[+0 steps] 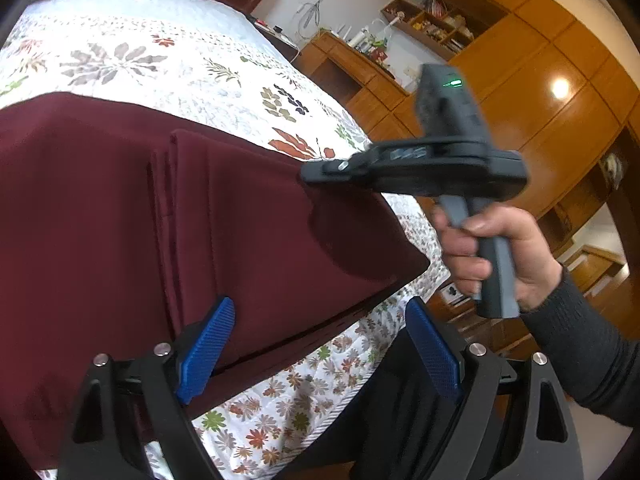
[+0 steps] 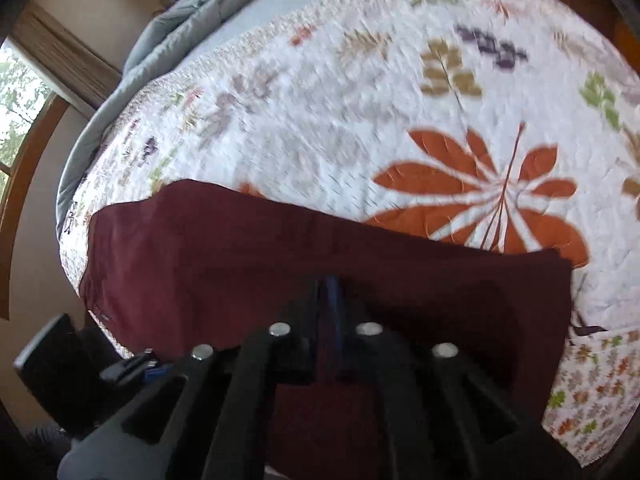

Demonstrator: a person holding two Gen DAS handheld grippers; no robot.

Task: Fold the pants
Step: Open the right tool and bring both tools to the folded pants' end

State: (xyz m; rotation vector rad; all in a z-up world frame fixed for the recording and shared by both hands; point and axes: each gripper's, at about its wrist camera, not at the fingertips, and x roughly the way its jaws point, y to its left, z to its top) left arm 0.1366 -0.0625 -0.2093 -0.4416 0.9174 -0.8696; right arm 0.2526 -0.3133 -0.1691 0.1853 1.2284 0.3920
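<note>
**Both claws over folded maroon pants at bed edge**

Left gripper [image 1: 320, 344]: blue pads spread wide, released, nothing between them. One pad [image 1: 208, 352] lies against the near edge of the pants [image 1: 200, 220]; the other pad [image 1: 434, 354] hangs off to the side over the quilt [image 1: 180, 60].

Right gripper [image 2: 330, 292]: fingers pressed together over the maroon cloth. Whether any fabric is pinched between them cannot be told; the tips meet in a dark, blurred patch. From the left camera its tip sits at the far right edge of the pants.

Pants: lying on the floral quilt near the bed's edge, already stacked in layers, with lengthwise creases and a layered near hem.

Risks, as judged:
- If the right claw does hold only the top layer, lifting would peel the stack apart and undo the fold.
- The pants sit close to the mattress edge; a sideways drag could slide them over it.
- The left pad on the hem could snag and rumple the lower layers.

Pose: right hand [image 1: 492, 256] wraps the grey handle, fist closed, claw pointing roughly level across the bed, dark sleeve trailing off to the right.
</note>
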